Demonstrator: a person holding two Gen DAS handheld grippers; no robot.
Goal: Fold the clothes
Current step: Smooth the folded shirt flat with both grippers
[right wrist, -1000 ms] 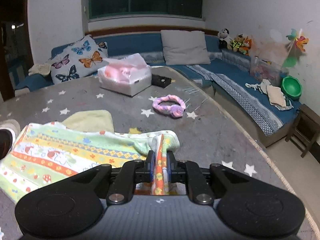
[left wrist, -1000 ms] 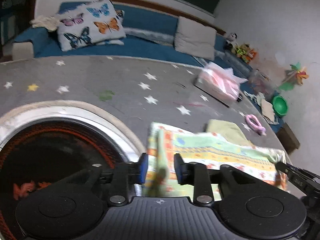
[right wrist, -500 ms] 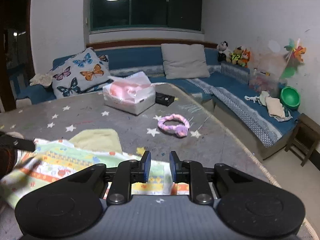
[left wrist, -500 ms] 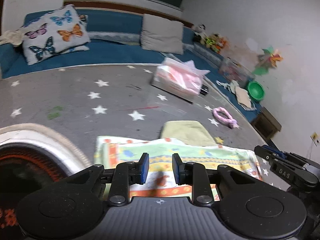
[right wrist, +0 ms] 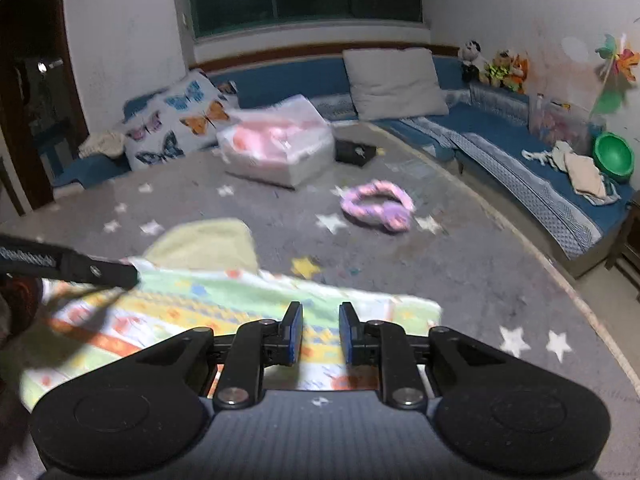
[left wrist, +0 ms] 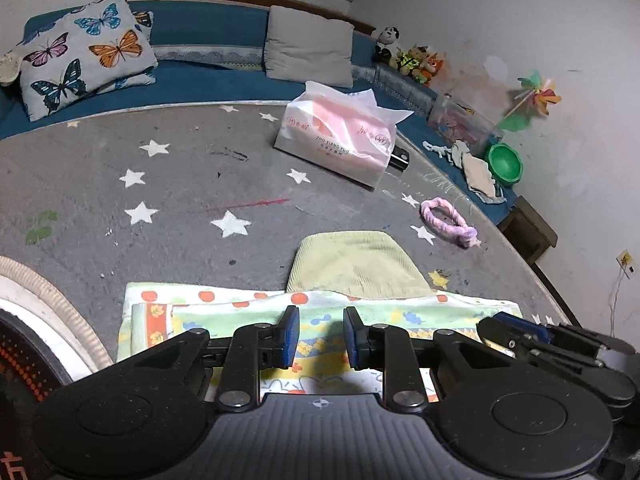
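- While hovering low over the patterned cloth point(left wrist: 224, 312), left gripper point(left wrist: 319, 336) and right gripper point(right wrist: 319, 332) gape, clasping nothing
- Lies doubled on the grey star-printed table point(left wrist: 192, 184), near edge, overlapping a yellow-green garment point(left wrist: 356, 264)
- Long axis crosswise, left to right; likely spaced for another fold

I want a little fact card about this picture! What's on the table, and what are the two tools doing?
surface: grey table with white stars
main cloth: colourful patterned cloth, lying folded at the near edge
under it: pale yellow-green cloth, partly covered
left tool: open, over the patterned cloth, holding nothing
right tool: open, over the same cloth, holding nothing
other things: pink tissue pack, purple hair band
behind: blue sofa with butterfly pillow
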